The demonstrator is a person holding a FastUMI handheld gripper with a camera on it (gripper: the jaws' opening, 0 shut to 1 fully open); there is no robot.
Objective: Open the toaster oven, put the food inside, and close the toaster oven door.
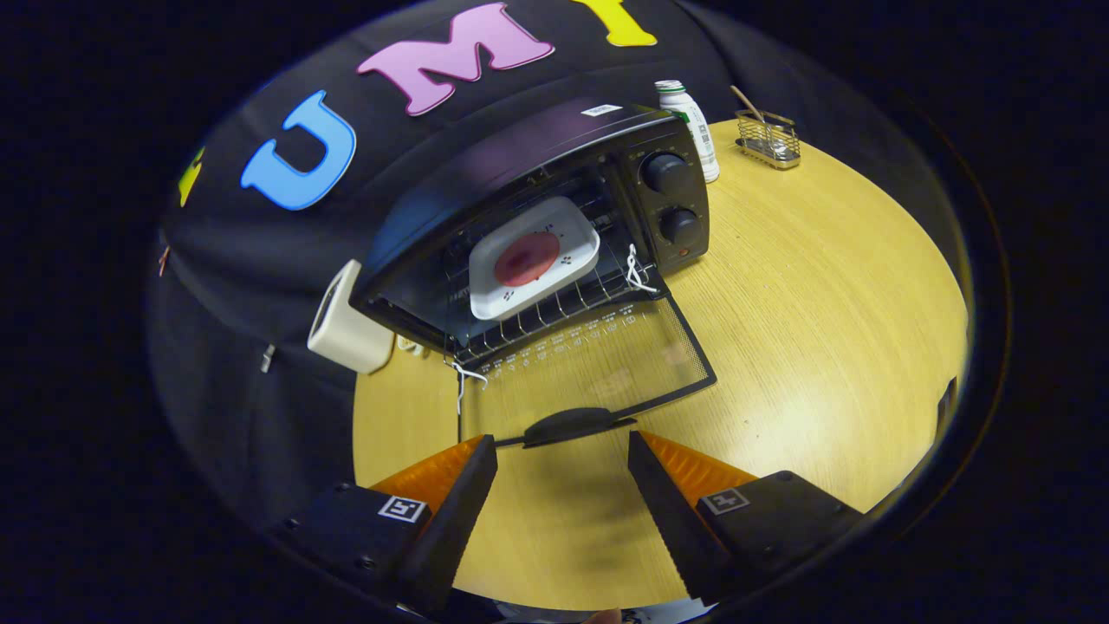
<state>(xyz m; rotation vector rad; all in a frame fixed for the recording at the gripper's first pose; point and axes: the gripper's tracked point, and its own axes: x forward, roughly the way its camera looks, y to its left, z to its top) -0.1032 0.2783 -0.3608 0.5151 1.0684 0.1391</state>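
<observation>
Plate [533,257] inside toaster oven [554,199], bottle [696,128] behind.

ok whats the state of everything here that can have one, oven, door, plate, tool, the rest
toaster oven: open, plate inside
oven door: folded fully down, flat, handle just ahead of the fingers
plate: on the oven rack, red food on it
tool: open, fingers apart, holding nothing
bottle: upright, cap on, beside the oven
wire basket: upright on the table, stick leaning in it

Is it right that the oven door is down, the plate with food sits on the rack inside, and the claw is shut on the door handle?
Not quite. In the gripper view the claw is open, its fingers apart either side of the handle. The door is down, and the plate sits on the rack.
</observation>
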